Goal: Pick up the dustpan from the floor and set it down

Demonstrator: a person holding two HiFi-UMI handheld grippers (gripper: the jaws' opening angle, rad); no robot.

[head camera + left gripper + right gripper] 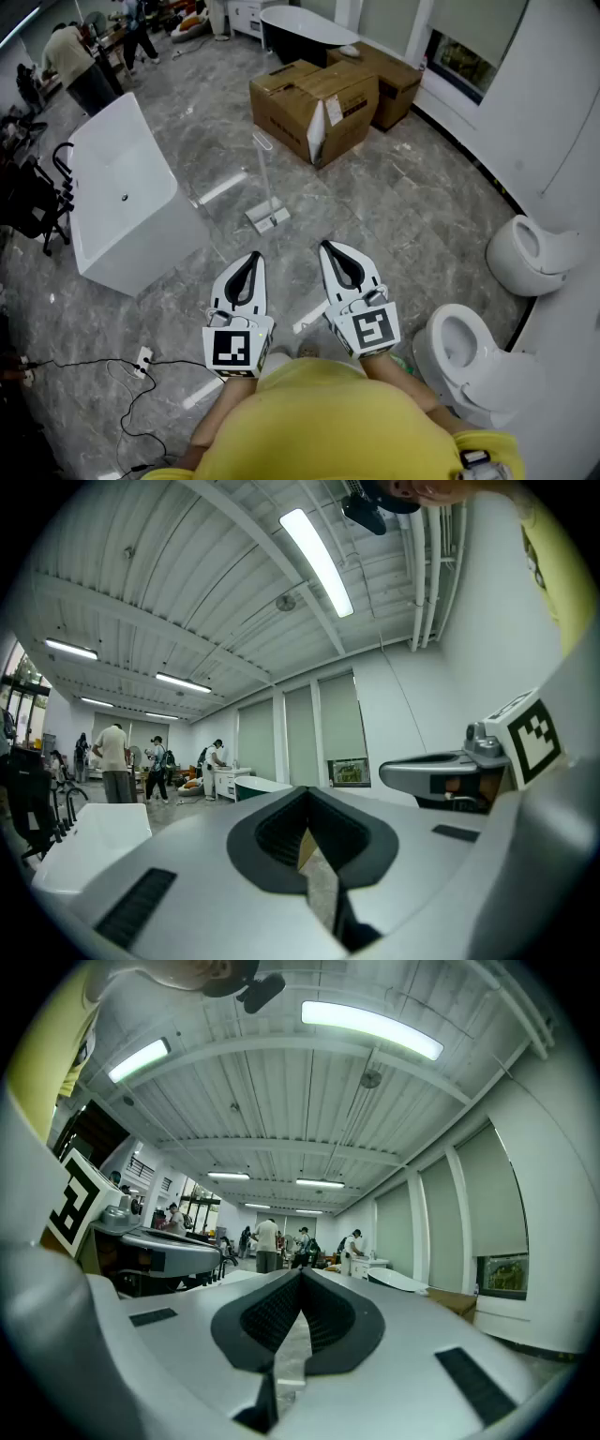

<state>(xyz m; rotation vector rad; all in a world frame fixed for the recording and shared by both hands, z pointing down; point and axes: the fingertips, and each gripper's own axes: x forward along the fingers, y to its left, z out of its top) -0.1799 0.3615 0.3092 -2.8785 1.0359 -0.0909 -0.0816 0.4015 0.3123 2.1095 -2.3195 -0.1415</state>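
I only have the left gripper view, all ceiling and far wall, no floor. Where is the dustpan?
Observer: The pale long-handled dustpan stands upright on the grey marble floor, ahead of both grippers, untouched.
Operator: What is on the right?
Observer: A white toilet stands close on the person's right.
Operator: Is the right gripper ready?
Observer: The right gripper has its jaws together, empty, level beside the left gripper.
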